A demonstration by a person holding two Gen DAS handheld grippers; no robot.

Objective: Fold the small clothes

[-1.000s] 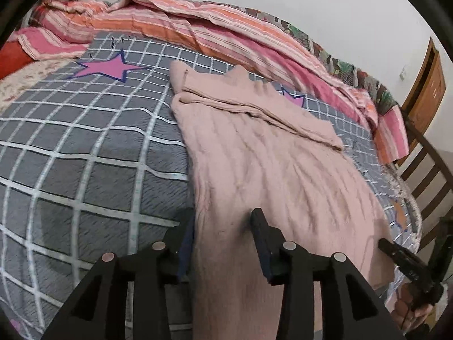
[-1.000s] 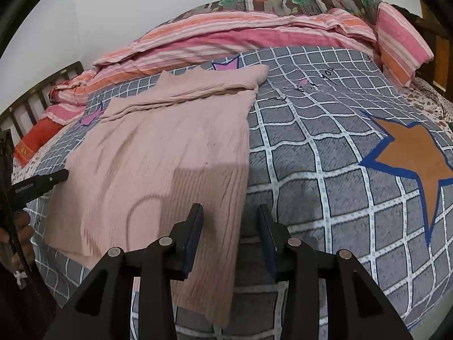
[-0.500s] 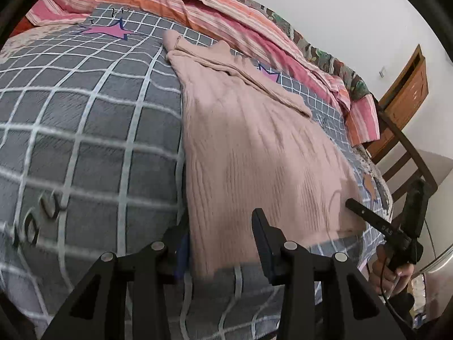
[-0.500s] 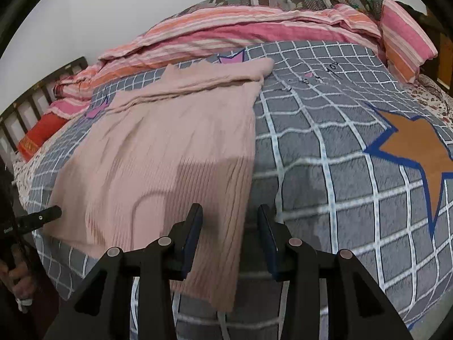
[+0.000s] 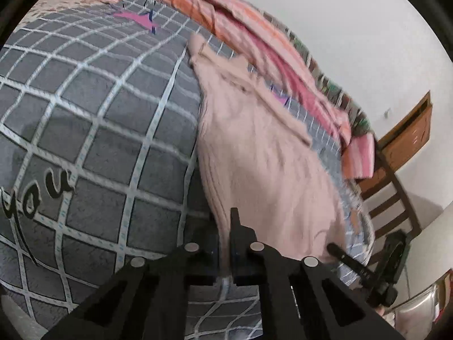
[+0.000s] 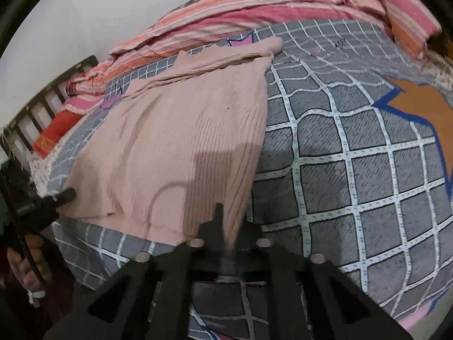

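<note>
A pink knitted sweater (image 5: 263, 153) (image 6: 187, 141) lies flat on a grey checked bedspread (image 5: 99, 141) (image 6: 354, 170), its sleeves folded across the far end. My left gripper (image 5: 225, 226) is shut on the sweater's near left hem corner. My right gripper (image 6: 229, 223) is shut on the near right hem corner. Each gripper shows in the other's view: the right gripper (image 5: 337, 250) at the lower right, the left gripper (image 6: 66, 194) at the left edge, held by a hand (image 6: 25, 266).
A striped pink and orange quilt (image 5: 240, 19) (image 6: 254, 11) is bunched along the wall side of the bed. A wooden chair (image 5: 393, 187) stands past the bed's end. A wooden headboard (image 6: 42, 99) and a red pillow (image 6: 53, 133) lie at the left.
Both grippers have closed from open onto the sweater's near hem corners. The left gripper slid toward the hem and rolled, and the hem edge bunches up between the fingers.
</note>
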